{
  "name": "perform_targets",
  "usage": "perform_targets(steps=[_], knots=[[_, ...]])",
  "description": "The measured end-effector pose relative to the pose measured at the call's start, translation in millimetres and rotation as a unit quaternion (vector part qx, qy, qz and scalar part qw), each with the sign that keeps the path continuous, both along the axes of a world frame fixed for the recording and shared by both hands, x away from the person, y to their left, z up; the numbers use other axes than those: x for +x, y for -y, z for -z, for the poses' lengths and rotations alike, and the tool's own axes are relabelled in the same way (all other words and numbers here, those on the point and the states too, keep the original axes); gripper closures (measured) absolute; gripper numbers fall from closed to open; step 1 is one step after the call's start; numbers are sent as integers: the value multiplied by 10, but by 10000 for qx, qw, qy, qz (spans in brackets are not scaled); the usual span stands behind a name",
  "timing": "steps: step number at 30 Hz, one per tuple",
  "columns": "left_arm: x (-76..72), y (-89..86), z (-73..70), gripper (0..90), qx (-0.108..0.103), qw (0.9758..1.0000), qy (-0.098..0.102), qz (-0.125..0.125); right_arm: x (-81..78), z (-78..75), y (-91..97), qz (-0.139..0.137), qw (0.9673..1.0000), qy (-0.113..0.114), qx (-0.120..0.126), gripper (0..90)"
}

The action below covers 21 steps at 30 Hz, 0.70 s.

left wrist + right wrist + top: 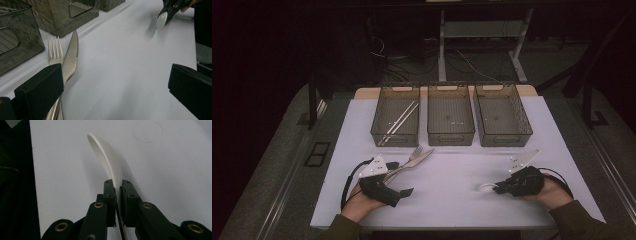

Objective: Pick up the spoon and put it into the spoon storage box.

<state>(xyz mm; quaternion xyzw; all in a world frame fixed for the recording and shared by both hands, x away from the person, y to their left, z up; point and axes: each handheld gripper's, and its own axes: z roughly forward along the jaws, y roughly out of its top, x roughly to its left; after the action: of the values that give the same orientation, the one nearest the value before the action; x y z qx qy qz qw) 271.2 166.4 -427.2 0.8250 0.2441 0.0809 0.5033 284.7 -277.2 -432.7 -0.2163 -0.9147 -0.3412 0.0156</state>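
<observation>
A white spoon [107, 155] is held edge-up just over the white table, its handle pinched in my right gripper [118, 186], which is shut on it. From above, that spoon [485, 186] pokes left out of the right gripper [498, 189] at the front right of the table. A metal fork [55, 53] and a serrated knife [71, 57] lie side by side, the knife partly over the fork. My left gripper [115, 82] stands open, its left jaw over their handles and nothing pressed between the pads. In the high view the left gripper [401, 179] sits at the front left.
Three smoky see-through bins stand in a row at the back: the left bin [395, 139] holds two long metal sticks [399, 121], the middle bin [451, 139] and right bin [506, 140] look bare. The white table top [452, 200] spreads between my hands.
</observation>
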Motion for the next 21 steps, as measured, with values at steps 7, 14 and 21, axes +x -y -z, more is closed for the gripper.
perform_targets(steps=[7, 14, 21], knots=[[3, -12, -2, 0, 18, 10000, -24, -8, 16, -42, 11, 84, 9999, 65, 91, 829], [-1, -4, -6, 0, 2, 10000, -27, -7, 50, -65, 9, 202, 9997, 79, 125, 828], [-1, 0, -5, 0, -24, 10000, -49, -21, 96, -134, 12, 428, 9988, 72, 230, 829]])
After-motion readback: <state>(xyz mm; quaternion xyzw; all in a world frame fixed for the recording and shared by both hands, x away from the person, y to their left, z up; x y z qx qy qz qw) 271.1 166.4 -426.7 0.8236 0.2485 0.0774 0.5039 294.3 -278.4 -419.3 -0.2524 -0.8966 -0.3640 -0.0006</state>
